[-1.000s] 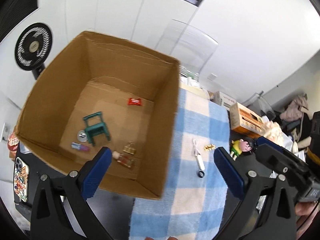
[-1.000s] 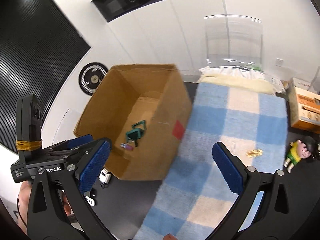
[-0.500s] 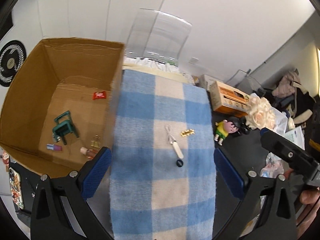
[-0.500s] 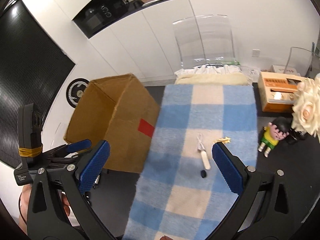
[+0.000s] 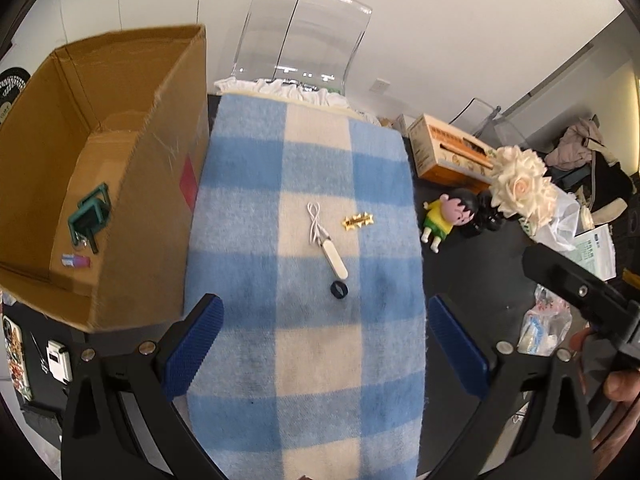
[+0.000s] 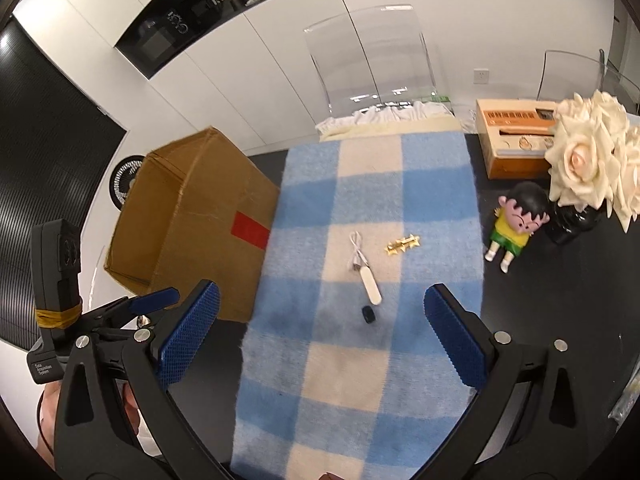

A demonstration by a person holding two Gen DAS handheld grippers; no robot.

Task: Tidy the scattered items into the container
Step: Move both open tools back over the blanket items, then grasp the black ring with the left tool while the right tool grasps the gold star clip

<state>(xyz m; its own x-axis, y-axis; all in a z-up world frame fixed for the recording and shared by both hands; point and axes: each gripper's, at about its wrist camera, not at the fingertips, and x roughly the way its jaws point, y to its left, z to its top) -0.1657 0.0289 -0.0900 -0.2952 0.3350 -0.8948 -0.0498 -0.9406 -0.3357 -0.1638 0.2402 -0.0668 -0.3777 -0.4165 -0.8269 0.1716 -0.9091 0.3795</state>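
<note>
Cardboard box point(image 5: 92, 184) now sits at the far left of the left wrist view, where a second ago it filled the middle; the checked cloth point(image 5: 308, 300) has taken the centre. Both the left gripper point(image 5: 324, 344) and right gripper point(image 6: 320, 336) hang over the cloth, jaws wide apart and empty. On the cloth lie a white cable point(image 5: 326, 240), a gold clip point(image 5: 359, 221) beside it and a dark ring point(image 5: 339, 290) just below. A green chair point(image 5: 91, 216) lies inside the box. A doll point(image 6: 514, 224) lies off the cloth's right edge.
</note>
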